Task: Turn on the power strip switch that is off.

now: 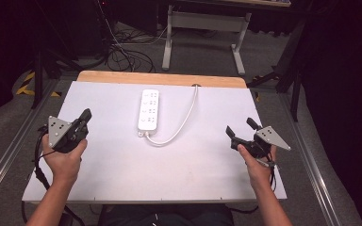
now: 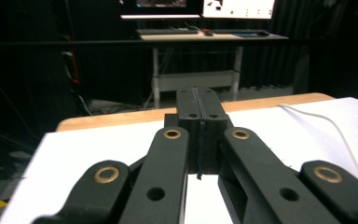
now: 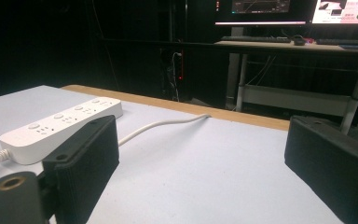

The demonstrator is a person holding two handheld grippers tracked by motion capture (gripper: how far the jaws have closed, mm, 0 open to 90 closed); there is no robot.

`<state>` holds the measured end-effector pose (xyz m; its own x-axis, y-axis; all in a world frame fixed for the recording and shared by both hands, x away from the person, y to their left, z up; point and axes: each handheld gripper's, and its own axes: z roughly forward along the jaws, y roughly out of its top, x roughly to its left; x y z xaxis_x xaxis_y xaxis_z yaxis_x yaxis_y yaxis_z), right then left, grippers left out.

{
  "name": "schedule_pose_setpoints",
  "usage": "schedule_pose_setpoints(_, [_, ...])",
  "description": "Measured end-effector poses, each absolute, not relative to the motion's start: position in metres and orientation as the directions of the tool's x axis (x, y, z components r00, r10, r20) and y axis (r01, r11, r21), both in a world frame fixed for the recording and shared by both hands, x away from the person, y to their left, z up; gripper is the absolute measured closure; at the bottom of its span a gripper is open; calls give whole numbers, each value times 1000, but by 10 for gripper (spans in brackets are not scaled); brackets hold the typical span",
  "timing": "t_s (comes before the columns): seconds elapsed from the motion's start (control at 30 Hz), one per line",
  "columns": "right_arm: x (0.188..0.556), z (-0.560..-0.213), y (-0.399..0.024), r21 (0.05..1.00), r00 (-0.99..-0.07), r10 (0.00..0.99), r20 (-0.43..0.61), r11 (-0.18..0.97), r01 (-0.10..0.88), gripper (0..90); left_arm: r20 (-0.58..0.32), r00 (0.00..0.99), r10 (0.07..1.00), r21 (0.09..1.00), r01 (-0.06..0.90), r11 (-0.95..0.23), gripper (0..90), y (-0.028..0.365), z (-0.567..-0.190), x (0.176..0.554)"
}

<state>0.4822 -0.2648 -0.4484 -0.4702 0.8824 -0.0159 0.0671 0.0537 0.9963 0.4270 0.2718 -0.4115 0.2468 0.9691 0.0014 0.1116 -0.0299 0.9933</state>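
One white power strip point(image 1: 149, 110) lies at our twelve o'clock, rigid, light, slick; we judge its long sides best. Left gripper point(image 1: 81, 123) is closed, empty; right gripper point(image 1: 240, 128) gapes.

A power strip point(image 1: 149, 110) lies on the table point(image 1: 122, 165), toward the far side and a little left of the middle, its length running front to back. Its cable point(image 1: 185, 118) leaves the near end, loops right, then runs back to the table's far edge. The left gripper point(image 1: 84, 118) sits at the table's left side, well apart from the strip. The right gripper point(image 1: 239, 128) sits at the right side, nearer the person than the strip. Behind the table stands a desk point(image 1: 207, 23) on the floor.
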Motion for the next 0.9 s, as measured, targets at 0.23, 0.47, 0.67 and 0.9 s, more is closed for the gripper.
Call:
schedule_pose_setpoints(0.23, [484,-449,-266,995,-466,884,-17,58,75,102,6,287,958,983,176,-59,900,269,-403,443])
schedule_pose_setpoints(0.47, [483,-449,-265,996,-464,886,-17,57,73,104,29,312,950,971,218,-101,900,264,-394,462])
schedule_pose_setpoints(0.67, [485,-450,-264,995,-472,881,-16,60,79,109,84,336,938,953,248,-175,900,254,-383,481])
schedule_pose_setpoints(0.9, [486,-449,-266,995,-473,881,-7,53,84,111,127,368,921,929,281,-240,900,240,-377,503])
